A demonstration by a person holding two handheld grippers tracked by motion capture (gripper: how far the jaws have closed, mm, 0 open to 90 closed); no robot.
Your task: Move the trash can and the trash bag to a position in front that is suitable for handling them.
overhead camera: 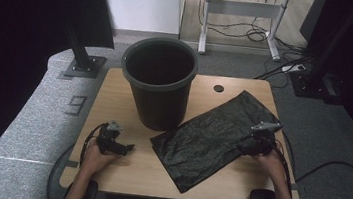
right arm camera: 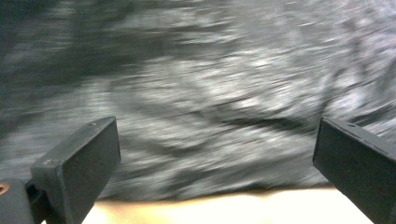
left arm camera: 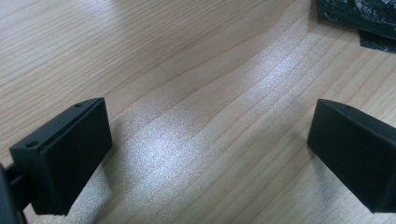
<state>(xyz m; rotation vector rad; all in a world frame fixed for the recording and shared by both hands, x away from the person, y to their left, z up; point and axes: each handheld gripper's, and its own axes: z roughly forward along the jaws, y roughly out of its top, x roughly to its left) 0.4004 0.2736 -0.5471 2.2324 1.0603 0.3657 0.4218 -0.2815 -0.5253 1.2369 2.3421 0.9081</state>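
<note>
A black plastic bin (overhead camera: 158, 80) stands upright and empty at the back middle of the wooden table (overhead camera: 114, 97). A flat black trash bag (overhead camera: 216, 134) lies to its right, reaching from the table's far right down to the front middle. My right gripper (overhead camera: 255, 141) hovers over the bag's right edge, open, with the crinkled bag (right arm camera: 210, 102) blurred between its jaws. My left gripper (overhead camera: 126, 148) is held at the front left, open over bare wood (left arm camera: 201, 130), with a corner of the bag (left arm camera: 359, 18) showing at the upper right.
A round cable hole (overhead camera: 218, 88) sits in the table's far edge. Beyond the table are a desk frame (overhead camera: 242, 16), cables (overhead camera: 289, 67) on grey carpet, and dark stands at the left (overhead camera: 81, 58) and right.
</note>
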